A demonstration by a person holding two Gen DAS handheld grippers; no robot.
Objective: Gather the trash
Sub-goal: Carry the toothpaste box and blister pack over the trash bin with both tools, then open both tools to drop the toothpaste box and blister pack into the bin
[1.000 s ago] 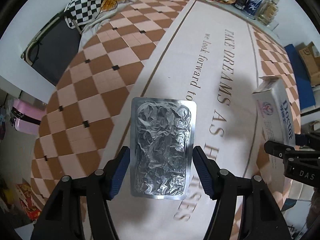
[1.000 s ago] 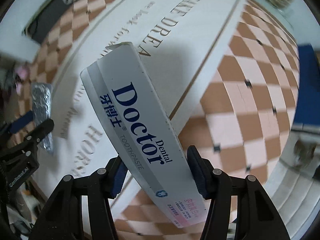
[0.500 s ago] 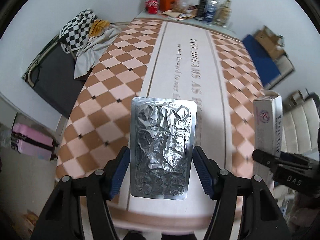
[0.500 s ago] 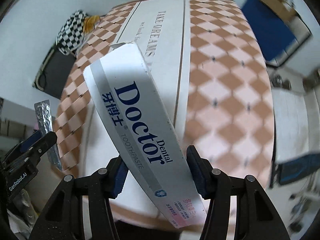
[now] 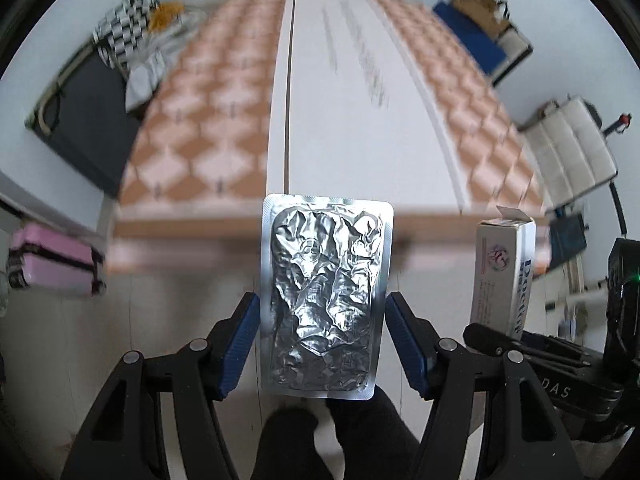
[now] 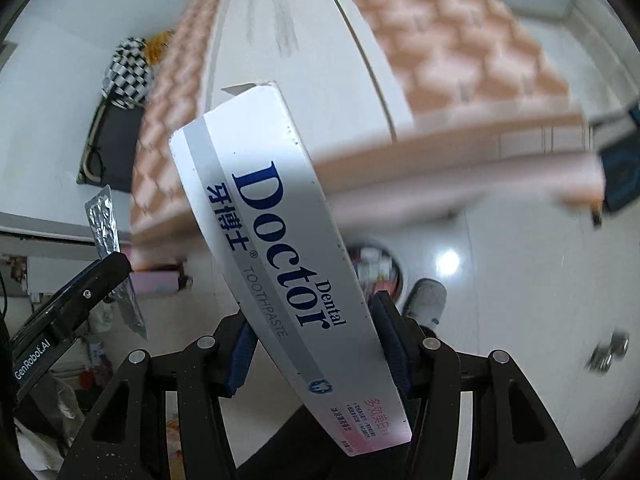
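A crumpled silver foil blister pack (image 5: 324, 300) stands upright between the blue pads of my left gripper (image 5: 322, 306), which is shut on its two long edges. My right gripper (image 6: 316, 324) is shut on a white "Doctor Dental" toothpaste box (image 6: 272, 216), held slanted with its open flap end away from me. Both hang over the pale floor just off the near end of the table (image 5: 224, 120). The left wrist view shows the box (image 5: 504, 272) at the right. In the right wrist view the foil pack (image 6: 106, 224) appears edge-on at the left.
A round bin (image 6: 378, 264) with colourful contents shows on the floor behind the box, a grey shoe (image 6: 426, 300) beside it. Dark trouser legs (image 5: 332, 432) are below the left gripper. A pink suitcase (image 5: 52, 260) and a dark folding cot (image 5: 88, 120) stand left of the table.
Both grippers have swept back off the checkered tabletop to beyond its near edge, rolling as they went. The floor and the bin have come into view. Both grips are unchanged.
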